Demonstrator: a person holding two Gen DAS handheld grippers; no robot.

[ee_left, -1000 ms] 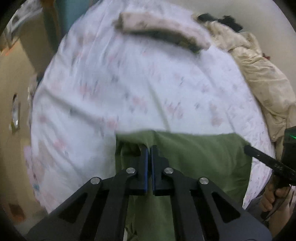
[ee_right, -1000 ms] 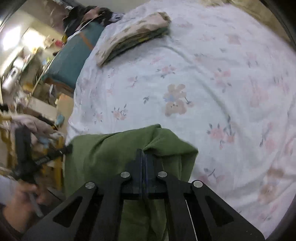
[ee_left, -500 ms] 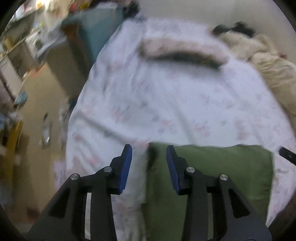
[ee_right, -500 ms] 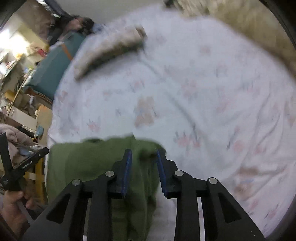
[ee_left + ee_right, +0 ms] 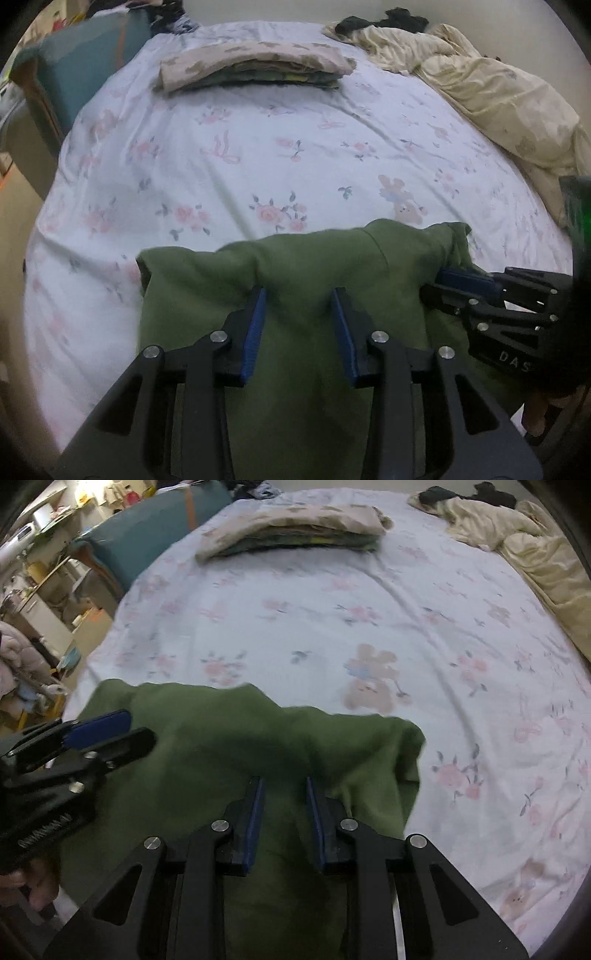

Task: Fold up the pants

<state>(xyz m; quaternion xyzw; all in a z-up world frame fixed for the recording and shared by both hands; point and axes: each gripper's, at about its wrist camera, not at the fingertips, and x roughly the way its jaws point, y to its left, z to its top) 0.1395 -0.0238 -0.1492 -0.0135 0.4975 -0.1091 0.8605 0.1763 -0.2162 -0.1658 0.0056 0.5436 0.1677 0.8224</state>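
The green pants (image 5: 295, 280) lie folded at the near edge of the floral bed sheet (image 5: 258, 147); they also show in the right wrist view (image 5: 229, 746). My left gripper (image 5: 298, 295) is open and empty, hovering over the pants' middle. My right gripper (image 5: 283, 782) is open and empty over the pants' right part. The right gripper shows at the right of the left wrist view (image 5: 461, 284), and the left gripper shows at the left of the right wrist view (image 5: 107, 731).
A stack of folded clothes (image 5: 255, 68) lies at the far side of the bed, also in the right wrist view (image 5: 295, 530). A cream blanket (image 5: 498, 96) is bunched at the far right. A teal chair (image 5: 147, 531) and cluttered shelves stand left of the bed.
Both grippers opened and let go of the green pants, which now lie on the bed. Both pulled back and sit over the cloth.
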